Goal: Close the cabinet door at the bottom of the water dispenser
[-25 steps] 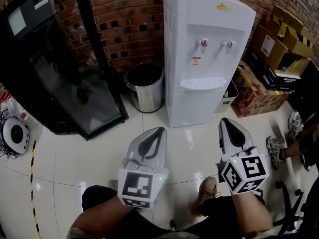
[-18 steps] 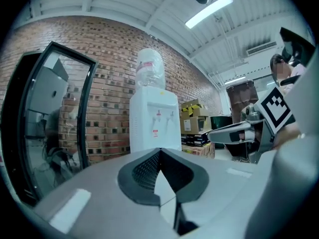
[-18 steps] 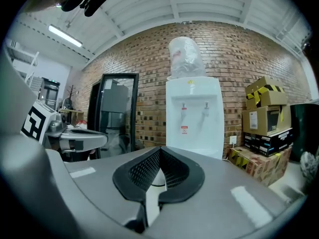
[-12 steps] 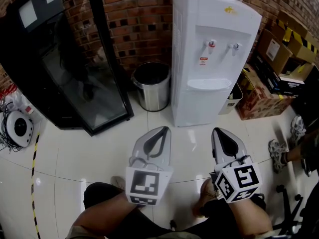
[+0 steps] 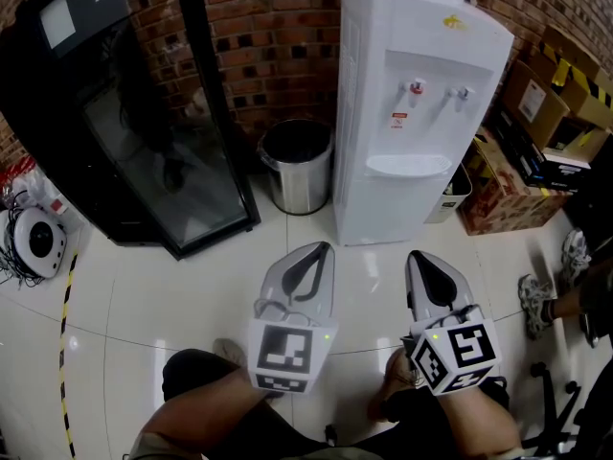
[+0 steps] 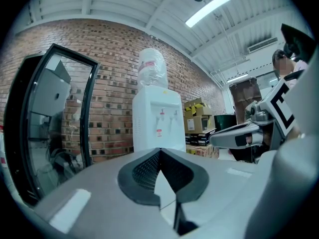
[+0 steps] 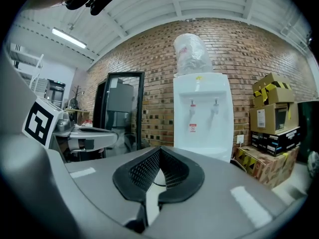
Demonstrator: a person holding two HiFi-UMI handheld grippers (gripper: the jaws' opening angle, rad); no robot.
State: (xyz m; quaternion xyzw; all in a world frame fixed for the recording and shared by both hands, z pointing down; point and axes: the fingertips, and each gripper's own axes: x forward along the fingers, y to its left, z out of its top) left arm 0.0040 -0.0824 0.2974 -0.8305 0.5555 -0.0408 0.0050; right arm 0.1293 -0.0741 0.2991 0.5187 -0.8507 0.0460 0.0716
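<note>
Head view: water dispenser (image 5: 412, 113) stands upright vs. brick wall (image 5: 278, 36), white body, two taps above a drip shelf. Cabinet door (image 5: 388, 204) at its base reads flush w/ the body, no gap seen from this angle. Steel bin (image 5: 299, 166) sits just beside dispenser on its left; black glass-door cooler (image 5: 144, 132) further left; cardboard boxes (image 5: 536, 94) stacked on the right. Left claw (image 5: 322, 247) and right claw (image 5: 415, 254) are side by side over the white tile floor (image 5: 144, 295), both pointing toward dispenser, well apart from it, touching nothing. One shoe (image 5: 402, 367) of the operator shows below the right claw. Left gripper view: jaws pressed together at the tips, nothing between them; dispenser directly ahead w/ water bottle (image 6: 151, 71) on top, cooler on the left, right claw visible at the right edge. Right gripper view: jaws likewise together, empty; dispenser ahead slightly right of centre, boxes to its right, cooler and left claw to the left. Door itself hidden behind the claw body in both gripper views.
</note>
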